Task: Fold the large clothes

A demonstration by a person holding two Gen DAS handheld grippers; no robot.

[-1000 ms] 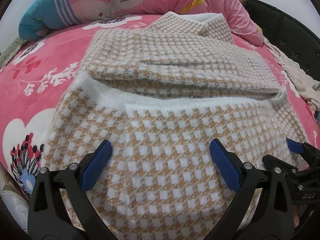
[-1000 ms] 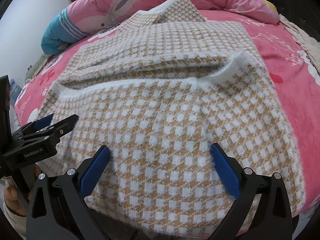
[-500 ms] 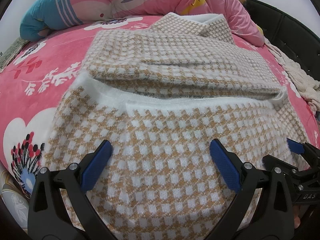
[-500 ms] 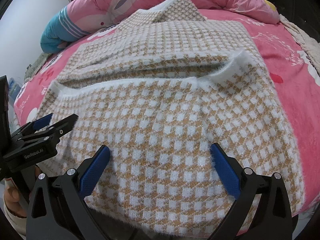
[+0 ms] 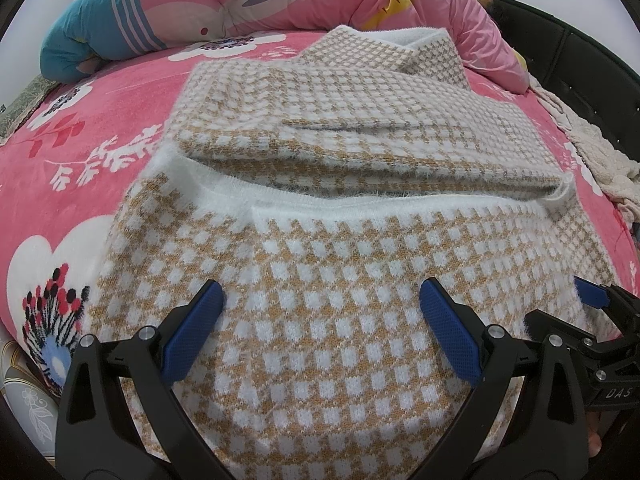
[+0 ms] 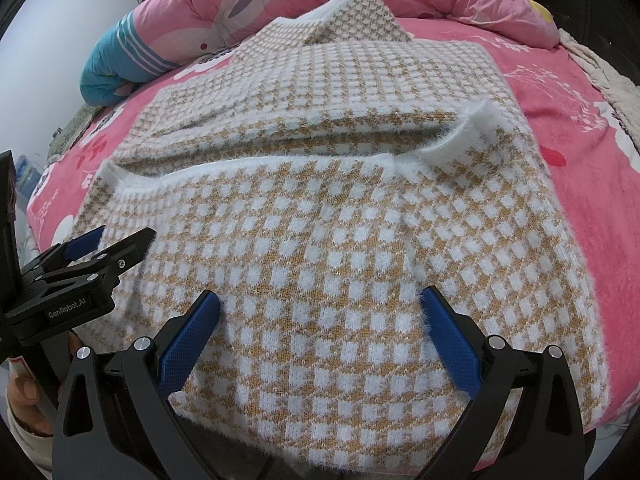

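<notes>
Almost nothing shifts since earlier: left gripper (image 5: 320,320) and right gripper (image 6: 320,316) hover spread, empty, over the half-folded sweater (image 5: 360,152), next fold pending.

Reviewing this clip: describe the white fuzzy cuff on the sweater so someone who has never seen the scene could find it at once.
Start at the pink floral bedspread, where the tan-and-white checked sweater lies spread out. Follow the folded sleeve across its middle toward the right edge; the white cuff ends it there. Unlike the checked knit around it, it is a plain white fluffy band, curling up off the fabric.
</notes>
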